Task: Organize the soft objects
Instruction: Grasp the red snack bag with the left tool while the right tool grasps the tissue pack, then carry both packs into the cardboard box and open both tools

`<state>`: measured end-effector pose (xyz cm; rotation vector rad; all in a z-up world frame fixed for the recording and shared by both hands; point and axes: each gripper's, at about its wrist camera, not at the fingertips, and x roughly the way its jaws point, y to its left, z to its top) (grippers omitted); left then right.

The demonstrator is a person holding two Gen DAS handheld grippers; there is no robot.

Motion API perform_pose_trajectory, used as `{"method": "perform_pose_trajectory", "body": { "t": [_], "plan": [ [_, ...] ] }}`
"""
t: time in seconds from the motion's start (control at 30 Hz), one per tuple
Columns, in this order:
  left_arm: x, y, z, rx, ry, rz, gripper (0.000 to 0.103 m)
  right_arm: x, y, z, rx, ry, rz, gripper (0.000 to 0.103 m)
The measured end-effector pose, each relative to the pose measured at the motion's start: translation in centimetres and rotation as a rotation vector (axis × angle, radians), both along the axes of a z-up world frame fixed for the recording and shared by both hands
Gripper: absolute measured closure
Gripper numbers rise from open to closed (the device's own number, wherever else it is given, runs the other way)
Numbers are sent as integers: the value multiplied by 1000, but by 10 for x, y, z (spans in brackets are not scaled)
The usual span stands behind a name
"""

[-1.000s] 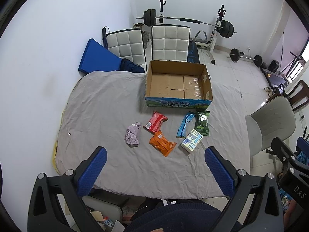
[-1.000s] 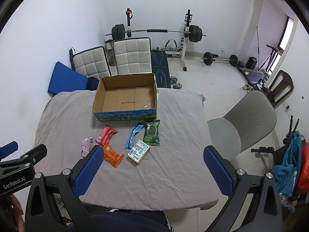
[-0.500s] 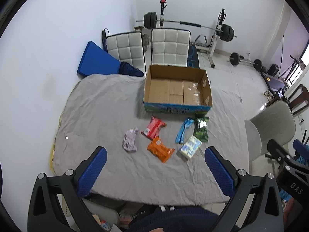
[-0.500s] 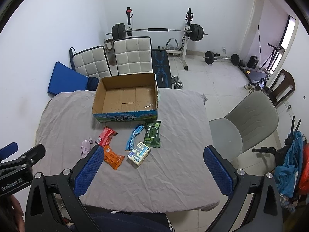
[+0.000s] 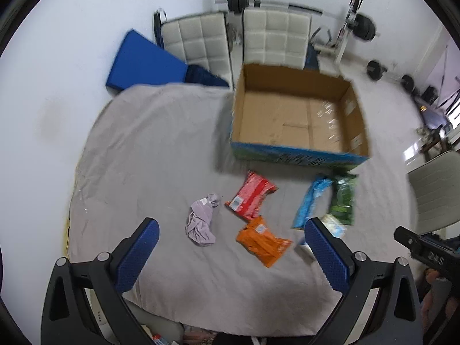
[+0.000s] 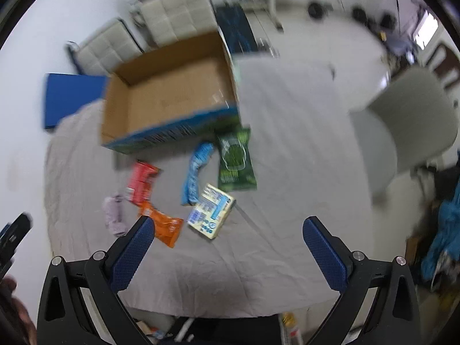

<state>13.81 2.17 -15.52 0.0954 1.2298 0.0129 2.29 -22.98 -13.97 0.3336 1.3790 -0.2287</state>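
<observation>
An open, empty cardboard box (image 5: 299, 115) (image 6: 169, 95) stands on a grey-covered table (image 5: 149, 155). In front of it lie a lilac cloth (image 5: 201, 220) (image 6: 114, 215), a red packet (image 5: 250, 195) (image 6: 141, 182), an orange packet (image 5: 263, 240) (image 6: 164, 225), a blue packet (image 5: 312, 198) (image 6: 197, 172), a green packet (image 5: 343, 198) (image 6: 235, 161) and a pale yellow-blue pack (image 6: 211, 210). My left gripper (image 5: 230, 253) is open and empty above the near table edge. My right gripper (image 6: 227, 254) is open and empty, hovering near the pale pack.
Two white quilted chairs (image 5: 276, 37) and a blue mat (image 5: 143, 63) stand behind the table. A grey chair (image 6: 408, 126) is at the right. Barbell gear (image 5: 356, 26) lines the back wall.
Both grippers have moved forward and down toward the items on the table; the box and packets now look larger. Both stay open and empty.
</observation>
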Motion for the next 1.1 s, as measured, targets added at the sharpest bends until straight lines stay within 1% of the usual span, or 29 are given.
{"method": "perform_pose_trajectory", "body": {
  "t": [0.03,0.07,0.13,0.17,0.2,0.23,0.3,0.37,0.4,0.43,0.47,0.5,0.53,0.57,0.6,0.63,0.67,0.73,0.8,0.83,0.87,0.93,1.0,1.1],
  "plan": [
    [7,0,-16,9,25,-9,0,8,-2,-23,22,35,-16,0],
    [11,0,-25,16,38,-16,0,16,-5,-50,50,79,-39,0],
    [26,-2,-60,68,81,-51,0,28,-4,-102,107,152,-92,0],
    [34,-4,-77,79,103,-72,1,33,-4,-126,132,190,-120,0],
    [41,-4,-87,83,112,-87,1,36,-2,-148,155,222,-143,0],
    [50,-7,-104,98,134,-115,2,39,1,-166,168,240,-155,0],
    [64,-14,-138,122,185,-164,2,45,8,-200,159,282,-167,0],
    [76,-19,-162,122,226,-187,2,48,16,-224,160,323,-174,0],
    [84,-23,-181,126,255,-202,2,48,18,-236,158,343,-186,0],
    [89,-25,-192,119,277,-214,3,48,20,-246,166,362,-194,0],
    [94,-27,-204,119,299,-227,7,47,23,-257,170,382,-198,4],
    [99,-30,-216,128,321,-240,10,46,24,-263,165,396,-199,7],
    [104,-32,-231,125,359,-257,12,45,26,-268,158,406,-192,12],
    [107,-32,-241,120,389,-263,17,44,27,-273,159,414,-176,21],
    [111,-32,-253,127,414,-261,19,43,28,-277,163,418,-157,26],
    [113,-32,-260,119,431,-264,20,42,29,-280,161,425,-135,33],
    [116,-31,-267,96,451,-263,20,41,29,-282,147,434,-106,37],
    [116,-30,-273,74,460,-259,20,39,31,-284,99,434,-39,37],
    [113,-29,-273,46,451,-256,30,37,32,-284,52,434,21,37],
    [110,-27,-272,7,455,-246,44,36,33,-282,35,431,45,37],
    [110,-24,-271,-28,459,-232,49,34,34,-283,20,431,76,37],
    [104,-18,-267,-41,443,-184,51,33,36,-281,7,448,107,37],
    [96,-9,-264,-51,432,-131,52,29,35,-285,14,453,114,37],
    [78,1,-259,-58,438,-88,54,26,36,-286,13,449,114,37]
  ]
}}
